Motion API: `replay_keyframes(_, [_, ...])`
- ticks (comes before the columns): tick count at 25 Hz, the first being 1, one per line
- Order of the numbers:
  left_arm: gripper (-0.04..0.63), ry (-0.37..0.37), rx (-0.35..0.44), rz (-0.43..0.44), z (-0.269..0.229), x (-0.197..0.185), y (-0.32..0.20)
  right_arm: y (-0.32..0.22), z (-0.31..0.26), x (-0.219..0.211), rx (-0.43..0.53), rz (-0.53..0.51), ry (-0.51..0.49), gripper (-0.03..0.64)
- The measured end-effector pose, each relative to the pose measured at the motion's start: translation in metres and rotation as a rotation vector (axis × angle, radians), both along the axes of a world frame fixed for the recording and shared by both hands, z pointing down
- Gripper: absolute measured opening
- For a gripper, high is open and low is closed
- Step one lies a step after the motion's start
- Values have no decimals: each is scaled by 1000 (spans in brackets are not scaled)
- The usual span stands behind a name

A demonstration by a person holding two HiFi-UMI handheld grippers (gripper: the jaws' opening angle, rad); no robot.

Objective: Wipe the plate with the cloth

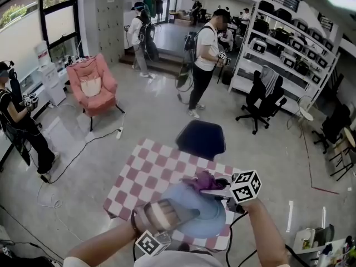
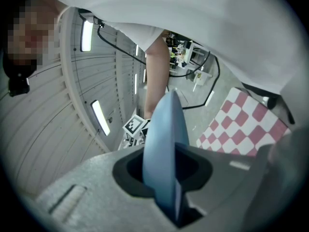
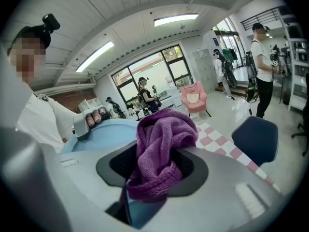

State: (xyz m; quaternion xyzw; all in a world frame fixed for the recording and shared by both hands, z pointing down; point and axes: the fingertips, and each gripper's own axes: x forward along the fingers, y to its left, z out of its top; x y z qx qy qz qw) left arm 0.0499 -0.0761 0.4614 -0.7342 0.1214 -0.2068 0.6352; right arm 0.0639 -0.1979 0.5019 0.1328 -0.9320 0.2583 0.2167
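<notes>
My left claw (image 2: 169,182) pinches the blue plate (image 2: 163,129) by its rim, and my right claw (image 3: 154,178) is clamped on the purple cloth (image 3: 161,139). Wiping is probably under way; I can't judge what's left.

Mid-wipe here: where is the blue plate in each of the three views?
Head view: the plate is low centre, over the table.
Left gripper view: dead centre, edge-on, clamped between the jaws.
Right gripper view: left of centre, behind the purple cloth.
Shared landmark: the checked tablecloth.
</notes>
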Motion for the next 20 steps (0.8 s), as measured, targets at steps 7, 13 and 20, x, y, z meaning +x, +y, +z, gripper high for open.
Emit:
replay_keyframes(7, [78,18,27,-23,-9,-5,-4,-16,6,36,-62,115,-65,170])
replay_keyframes(13, [78,34,47,-22,-16,-9,-4,-23,10,53,-114,172,-108,170])
replay_keyframes(20, [81,27,60,3,-14,-3,1,-26,14,44,-154,140,-98,170])
